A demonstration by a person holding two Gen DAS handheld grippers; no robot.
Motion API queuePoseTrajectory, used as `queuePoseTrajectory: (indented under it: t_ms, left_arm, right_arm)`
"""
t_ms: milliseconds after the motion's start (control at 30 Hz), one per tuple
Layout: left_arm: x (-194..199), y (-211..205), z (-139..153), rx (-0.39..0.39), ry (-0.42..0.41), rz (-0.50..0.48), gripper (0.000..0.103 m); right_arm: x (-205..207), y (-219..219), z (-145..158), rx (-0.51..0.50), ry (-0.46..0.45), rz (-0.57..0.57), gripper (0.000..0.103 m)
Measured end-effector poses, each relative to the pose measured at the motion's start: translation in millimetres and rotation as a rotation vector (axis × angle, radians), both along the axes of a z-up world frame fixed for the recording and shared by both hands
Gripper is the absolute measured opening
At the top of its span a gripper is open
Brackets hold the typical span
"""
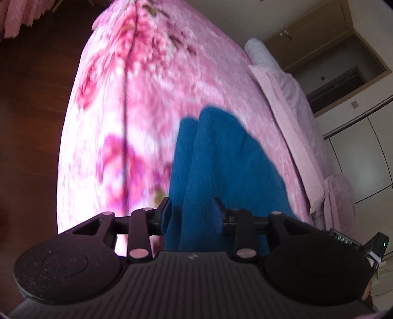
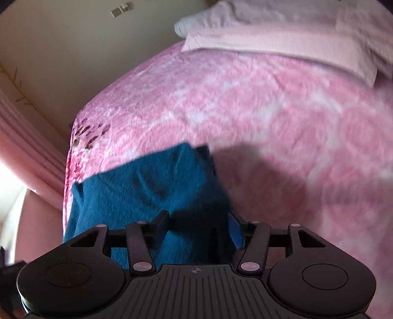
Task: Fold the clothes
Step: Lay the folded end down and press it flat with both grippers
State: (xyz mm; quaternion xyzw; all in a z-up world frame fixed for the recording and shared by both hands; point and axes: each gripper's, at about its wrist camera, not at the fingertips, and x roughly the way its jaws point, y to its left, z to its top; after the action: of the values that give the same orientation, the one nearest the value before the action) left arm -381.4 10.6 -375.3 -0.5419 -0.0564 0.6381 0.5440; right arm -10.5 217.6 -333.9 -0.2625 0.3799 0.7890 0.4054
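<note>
A blue knitted garment [image 1: 221, 152] hangs bunched from my left gripper [image 1: 191, 208], whose fingers are shut on its top edge; the cloth fills the gap between them. In the right wrist view the same blue garment [image 2: 147, 181] drapes forward and to the left from my right gripper [image 2: 199, 220], which is likewise shut on a fold of it. The garment is held above a pink floral blanket [image 1: 147, 86] on the bed and casts a shadow on the blanket [image 2: 270, 110]. Its lower end is blurred.
A light pink folded quilt [image 2: 282, 46] and a white pillow [image 2: 221, 12] lie at the head of the bed. Dark wooden floor [image 1: 36, 98] runs along the bed's left side. Pink curtains [image 2: 24, 137] and a wooden wardrobe [image 1: 319, 32] stand by the walls.
</note>
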Motion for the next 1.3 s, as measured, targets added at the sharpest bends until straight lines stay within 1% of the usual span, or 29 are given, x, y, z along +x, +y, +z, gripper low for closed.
queuePoseTrajectory:
  t_ms: [67, 100, 167, 233, 333, 400, 467, 500, 533, 567, 667, 700, 733, 767, 800, 833, 900, 933, 967, 1000, 1033, 1067, 1100, 1167, 1200, 1267, 1300]
  left_arm:
    - [-12, 12, 9, 0.023, 0.039, 0.002, 0.048]
    - [-17, 21, 11, 0.028, 0.062, -0.008, 0.048]
    - [-24, 42, 11, 0.031, 0.108, -0.037, 0.048]
    - [-30, 66, 7, 0.032, 0.128, -0.073, 0.048]
    - [-33, 97, -5, 0.033, 0.117, -0.116, 0.048]
    - [-33, 112, -15, 0.033, 0.090, -0.129, 0.048]
    - [-35, 123, -26, 0.027, 0.046, -0.132, 0.047]
    - [-35, 125, -30, 0.033, 0.027, -0.137, 0.042]
    - [-34, 125, -32, 0.041, 0.015, -0.141, 0.035]
    - [-34, 124, -31, 0.059, 0.012, -0.137, 0.006]
    - [-35, 109, -20, 0.136, 0.023, -0.089, 0.006]
    - [-38, 102, -18, 0.152, 0.008, -0.054, 0.006]
    - [-41, 95, -20, 0.155, -0.023, -0.021, 0.006]
    - [-44, 91, -23, 0.145, -0.056, 0.001, 0.006]
    - [-45, 90, -29, 0.114, -0.080, 0.015, 0.006]
    - [-45, 93, -37, 0.067, -0.091, 0.022, 0.006]
    - [-42, 101, -49, 0.001, -0.095, 0.032, 0.008]
    - [-42, 106, -52, -0.021, -0.101, 0.036, 0.008]
    - [-41, 111, -50, -0.041, -0.091, 0.034, 0.011]
    - [-40, 116, -44, -0.059, -0.065, 0.023, 0.015]
    - [-38, 120, -39, -0.077, -0.039, 0.013, 0.016]
    - [-36, 124, -32, -0.094, -0.003, 0.003, 0.025]
    - [-33, 125, -23, -0.110, 0.043, -0.008, 0.031]
    - [-27, 124, -4, -0.126, 0.133, -0.027, 0.031]
    - [-23, 123, 6, -0.131, 0.175, -0.036, 0.031]
    - [-13, 121, 26, -0.120, 0.241, -0.063, 0.030]
    - [-5, 121, 34, -0.107, 0.261, -0.092, 0.027]
  right_arm:
    - [2, 13, 7, 0.032, 0.004, 0.009, 0.055]
    - [0, 21, 8, 0.045, 0.004, 0.028, 0.055]
    - [-10, 40, 6, 0.064, -0.011, 0.088, 0.055]
    - [-24, 58, -3, 0.070, -0.022, 0.161, 0.055]
    - [-45, 80, -18, 0.057, -0.034, 0.251, 0.055]
    - [-54, 94, -31, 0.029, -0.038, 0.269, 0.055]
    - [-59, 105, -43, 0.003, -0.034, 0.274, 0.054]
    - [-57, 107, -45, -0.007, -0.005, 0.276, 0.050]
    - [-56, 108, -48, -0.018, 0.025, 0.279, 0.010]
    - [-55, 109, -49, -0.023, 0.050, 0.279, 0.004]
    - [-51, 101, -38, 0.059, 0.071, 0.272, 0.003]
    - [-50, 99, -34, 0.082, 0.074, 0.271, 0.003]
    - [-51, 98, -33, 0.083, 0.060, 0.266, 0.002]
    - [-52, 98, -32, 0.085, 0.045, 0.261, 0.002]
    - [-53, 98, -31, 0.086, 0.031, 0.256, 0.002]
    - [-54, 98, -30, 0.087, 0.017, 0.252, 0.002]
    - [-56, 97, -28, 0.089, -0.012, 0.242, 0.002]
    - [-57, 97, -27, 0.091, -0.027, 0.237, 0.003]
    - [-58, 97, -26, 0.092, -0.041, 0.232, 0.003]
    - [-59, 96, -25, 0.093, -0.056, 0.228, 0.003]
    - [-60, 96, -25, 0.094, -0.070, 0.223, 0.003]
    - [-61, 96, -24, 0.096, -0.084, 0.218, 0.004]
    - [-62, 95, -23, 0.097, -0.099, 0.213, 0.006]
    - [-64, 95, -21, 0.099, -0.128, 0.203, 0.024]
    - [-65, 94, -18, 0.107, -0.142, 0.199, 0.025]
    - [-66, 82, -2, 0.175, -0.169, 0.194, 0.025]
    - [-67, 76, 4, 0.200, -0.178, 0.194, 0.025]
